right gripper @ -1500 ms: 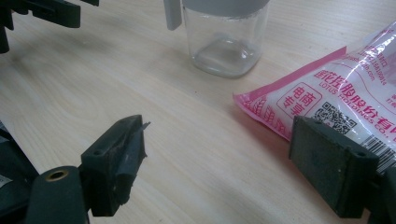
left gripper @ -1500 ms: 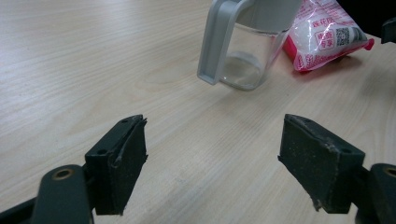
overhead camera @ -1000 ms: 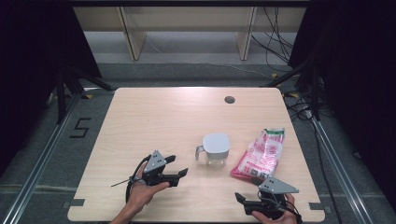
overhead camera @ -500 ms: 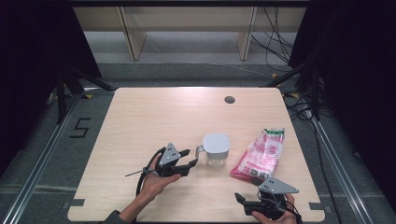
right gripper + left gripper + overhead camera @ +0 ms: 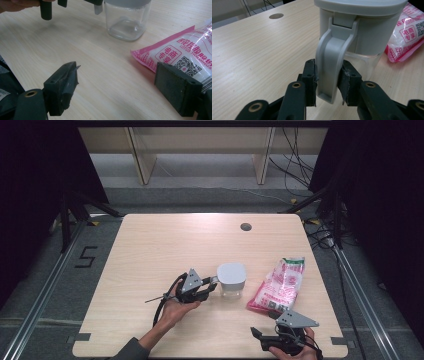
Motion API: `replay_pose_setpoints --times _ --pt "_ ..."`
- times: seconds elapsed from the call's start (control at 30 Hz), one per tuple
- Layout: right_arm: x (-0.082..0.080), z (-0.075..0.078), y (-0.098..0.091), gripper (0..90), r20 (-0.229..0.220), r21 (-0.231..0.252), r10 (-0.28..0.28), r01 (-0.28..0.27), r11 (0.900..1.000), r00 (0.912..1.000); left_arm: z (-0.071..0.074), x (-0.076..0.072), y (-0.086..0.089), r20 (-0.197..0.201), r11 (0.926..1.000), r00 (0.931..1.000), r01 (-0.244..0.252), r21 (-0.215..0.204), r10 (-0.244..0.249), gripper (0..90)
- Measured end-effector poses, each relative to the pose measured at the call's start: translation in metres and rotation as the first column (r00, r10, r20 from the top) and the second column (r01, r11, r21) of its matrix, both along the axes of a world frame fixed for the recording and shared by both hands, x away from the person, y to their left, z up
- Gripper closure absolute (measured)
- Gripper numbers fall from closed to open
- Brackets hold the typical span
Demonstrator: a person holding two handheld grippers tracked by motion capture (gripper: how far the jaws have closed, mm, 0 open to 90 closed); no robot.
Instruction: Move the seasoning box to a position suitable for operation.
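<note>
A clear jar (image 5: 231,279) with a grey lid and a grey side handle (image 5: 330,62) stands on the wooden table (image 5: 165,245). My left gripper (image 5: 214,282) reaches it from the left. Its jaws have just been closing, and in the left gripper view (image 5: 328,82) both pads now press the sides of the handle. A pink and white bag (image 5: 280,285) lies flat just right of the jar. My right gripper (image 5: 257,340) rests near the front edge, below the bag, open with only bare table between its jaws (image 5: 117,87). Ahead of it are the jar (image 5: 127,22) and the bag (image 5: 180,55).
A round hole (image 5: 245,226) sits in the tabletop at the far right. The table's far and left parts are bare wood. Dark stands and cables lie on the floor around the table, with shelving legs behind it.
My left gripper has moved right across the table to the jar and closed its jaws onto the handle. The right gripper, jar and bag have stayed where they were.
</note>
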State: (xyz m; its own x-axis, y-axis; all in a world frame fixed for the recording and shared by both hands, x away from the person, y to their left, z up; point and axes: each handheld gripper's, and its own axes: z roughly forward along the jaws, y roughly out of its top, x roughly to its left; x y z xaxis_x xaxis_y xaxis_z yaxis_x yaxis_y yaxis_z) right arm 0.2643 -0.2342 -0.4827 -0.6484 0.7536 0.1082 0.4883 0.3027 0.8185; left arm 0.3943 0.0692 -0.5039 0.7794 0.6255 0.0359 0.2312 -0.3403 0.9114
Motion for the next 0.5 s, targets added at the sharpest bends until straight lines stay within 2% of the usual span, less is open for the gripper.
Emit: replay_pose_setpoints --times 0.17,0.23,0.3,0.37,0.5 --pt "0.000 0.000 0.000 19.7 0.007 -0.016 -0.003 0.003 0.9999 1.0000 -0.001 0.008 -0.004 0.011 0.9996 0.9996 -0.027 -0.004 0.027 69.8" --pt "0.000 0.000 -0.001 19.7 0.010 -0.021 -0.001 0.002 0.9998 1.0000 -0.001 0.010 -0.004 0.011 0.9998 0.9997 -0.021 0.000 0.021 70.0" --pt "0.001 -0.001 0.000 19.7 0.012 -0.013 0.000 0.000 0.9999 0.9999 -0.002 0.013 -0.005 0.000 0.9991 0.9996 -0.029 -0.029 0.029 69.9" --pt "0.000 0.000 0.000 19.7 0.009 -0.021 -0.001 0.001 0.9998 1.0000 -0.002 0.012 -0.006 0.014 0.9994 0.9994 -0.032 -0.015 0.032 70.3" --pt "0.000 -0.001 0.000 19.7 0.009 -0.013 -0.001 0.001 0.9999 1.0000 -0.002 0.010 -0.004 0.009 0.9996 0.9998 -0.017 -0.023 0.017 70.4"
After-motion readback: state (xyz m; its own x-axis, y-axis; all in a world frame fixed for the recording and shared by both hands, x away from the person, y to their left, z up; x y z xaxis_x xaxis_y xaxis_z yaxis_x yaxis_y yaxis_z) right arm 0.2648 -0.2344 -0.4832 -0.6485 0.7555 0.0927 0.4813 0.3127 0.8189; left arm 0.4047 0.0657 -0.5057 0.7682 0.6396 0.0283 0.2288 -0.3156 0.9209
